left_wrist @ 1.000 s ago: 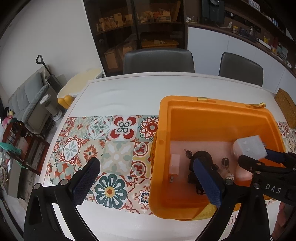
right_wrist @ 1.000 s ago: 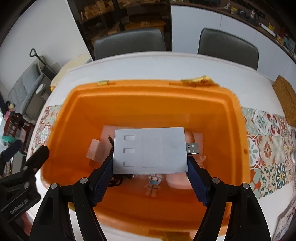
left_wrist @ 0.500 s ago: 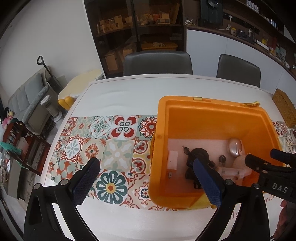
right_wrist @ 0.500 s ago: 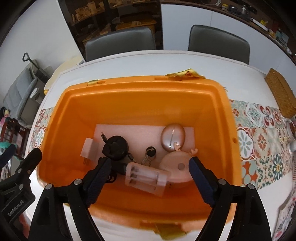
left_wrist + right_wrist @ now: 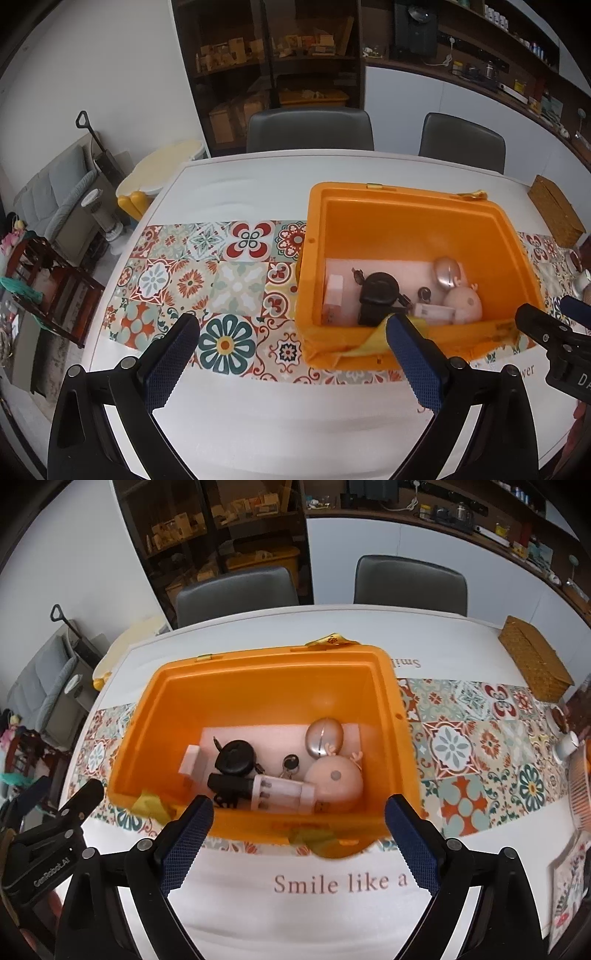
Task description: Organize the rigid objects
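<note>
Beyond the empty right claw (image 5: 297, 812), white charger (image 5: 282, 795) lies binned.

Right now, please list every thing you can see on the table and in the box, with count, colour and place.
storage box: 1, orange, on the table, open.
white charger: 1, white, lying at the box's near side.
black round device: 1, black, left-centre on the box floor.
silver oval case: 1, silver, far right of the box floor.
pink round toy: 1, pink, right side, beside the charger.
small white block: 1, white, at the left wall.
keys: 1 bunch, dark, centre.
tiled runner: 1, multicolour, under the box.
wicker box: 1, brown, far right.
left gripper: open, empty.
right gripper: open, empty.
</note>
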Tool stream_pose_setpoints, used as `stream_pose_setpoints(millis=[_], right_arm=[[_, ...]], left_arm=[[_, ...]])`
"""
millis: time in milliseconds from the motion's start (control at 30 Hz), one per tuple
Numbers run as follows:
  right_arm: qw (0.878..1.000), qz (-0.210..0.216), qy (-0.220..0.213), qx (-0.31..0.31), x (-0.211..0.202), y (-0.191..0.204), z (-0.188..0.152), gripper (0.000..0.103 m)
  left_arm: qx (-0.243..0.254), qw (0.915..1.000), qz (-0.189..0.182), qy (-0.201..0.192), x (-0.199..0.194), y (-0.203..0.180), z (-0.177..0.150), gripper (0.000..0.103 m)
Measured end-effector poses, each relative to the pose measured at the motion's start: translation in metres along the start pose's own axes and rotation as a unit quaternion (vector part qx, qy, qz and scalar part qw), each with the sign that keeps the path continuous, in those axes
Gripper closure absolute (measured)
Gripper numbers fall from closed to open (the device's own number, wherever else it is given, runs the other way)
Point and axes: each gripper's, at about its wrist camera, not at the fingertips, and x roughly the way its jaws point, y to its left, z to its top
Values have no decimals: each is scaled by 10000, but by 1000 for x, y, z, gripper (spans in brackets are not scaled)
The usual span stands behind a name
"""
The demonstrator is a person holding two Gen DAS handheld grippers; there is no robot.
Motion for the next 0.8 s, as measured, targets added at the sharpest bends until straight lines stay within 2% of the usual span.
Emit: stream_pose_setpoints(millis=[233,800], right_arm=[[9996,-178,-193,-113,-29,3,-20,9],[9995,-178,-233,-91,-67,-4,-62,9]], left_arm=[[78,9999,-83,-4,-22,-4,-16,0],[193,9996,-152,-136,-67,-11,-47,0]])
